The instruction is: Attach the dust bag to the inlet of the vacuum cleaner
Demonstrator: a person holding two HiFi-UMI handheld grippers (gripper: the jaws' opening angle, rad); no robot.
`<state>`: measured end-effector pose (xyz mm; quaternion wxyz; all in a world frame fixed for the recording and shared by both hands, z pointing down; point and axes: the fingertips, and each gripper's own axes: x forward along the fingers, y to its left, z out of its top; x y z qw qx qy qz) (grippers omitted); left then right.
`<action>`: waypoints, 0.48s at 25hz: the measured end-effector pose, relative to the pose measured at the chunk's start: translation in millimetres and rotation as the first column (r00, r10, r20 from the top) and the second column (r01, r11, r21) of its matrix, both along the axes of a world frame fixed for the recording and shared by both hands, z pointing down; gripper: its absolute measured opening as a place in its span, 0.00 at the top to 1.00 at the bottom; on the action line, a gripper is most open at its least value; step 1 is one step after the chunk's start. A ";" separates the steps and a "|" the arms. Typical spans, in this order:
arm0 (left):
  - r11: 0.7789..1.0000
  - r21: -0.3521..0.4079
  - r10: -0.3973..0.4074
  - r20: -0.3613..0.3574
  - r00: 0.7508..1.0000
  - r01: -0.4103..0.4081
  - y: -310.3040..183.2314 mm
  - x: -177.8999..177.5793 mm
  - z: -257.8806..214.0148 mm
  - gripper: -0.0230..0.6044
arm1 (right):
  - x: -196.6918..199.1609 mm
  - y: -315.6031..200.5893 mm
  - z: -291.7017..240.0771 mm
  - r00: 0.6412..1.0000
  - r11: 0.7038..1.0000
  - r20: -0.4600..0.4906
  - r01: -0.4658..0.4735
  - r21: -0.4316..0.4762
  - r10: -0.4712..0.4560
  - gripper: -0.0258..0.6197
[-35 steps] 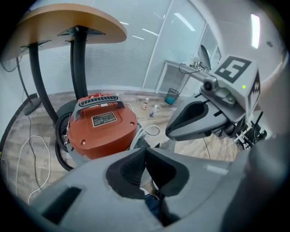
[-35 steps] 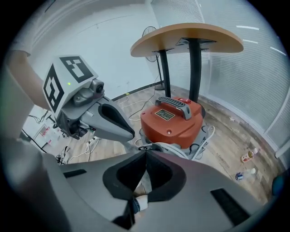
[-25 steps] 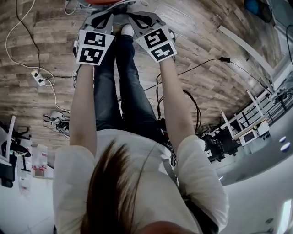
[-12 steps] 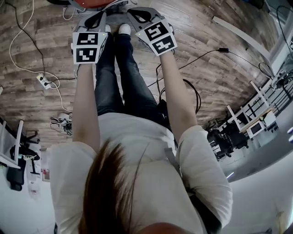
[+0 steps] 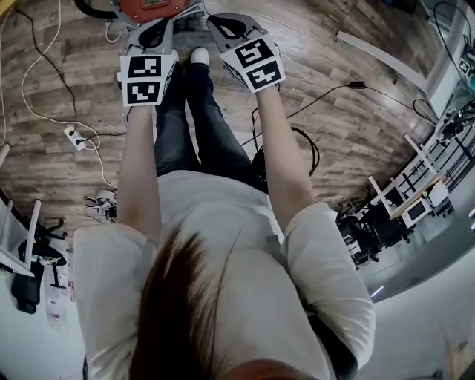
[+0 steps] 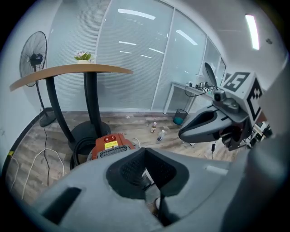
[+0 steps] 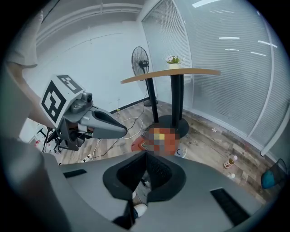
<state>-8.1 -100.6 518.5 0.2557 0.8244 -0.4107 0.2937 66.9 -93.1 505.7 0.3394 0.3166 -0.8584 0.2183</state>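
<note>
On the floor (image 5: 356,126) ahead: vacuum cleaner (image 5: 152,7), orange with a grey grille on top, standing by the foot of the table (image 6: 72,70).
Hose (image 6: 78,153): black, looped just beside the cleaner, near the table's foot.
Left claw (image 5: 157,31): held out toward the cleaner without touching it; jaws closed together, nothing between them.
Right claw (image 5: 226,28): level with the left one and near it; jaws closed, empty.
Shoe (image 5: 199,55): white, below and between the two claws.
Table: round wooden top on black legs, a small flower pot (image 6: 83,55) on it.
Fan (image 6: 32,59): standing near the table, by the wall.
Bottles (image 6: 161,135): small, on the floor, apart from the cleaner.
Power strip (image 5: 74,135): white, on the floor to the person's left.
</note>
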 end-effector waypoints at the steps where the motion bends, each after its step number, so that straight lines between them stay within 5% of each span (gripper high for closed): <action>1: 1.000 0.005 -0.002 0.000 1.000 0.002 -1.0 0.6 -4.1 0.94 | 1.0 -1.1 -4.5 1.000 1.000 0.003 -0.007 0.004 0.007 0.96; 12: 0.998 0.066 -0.008 -0.007 1.000 0.008 -10.6 6.9 -46.1 0.94 | 9.3 -12.1 -51.5 0.994 0.994 0.066 -0.090 0.059 0.086 0.96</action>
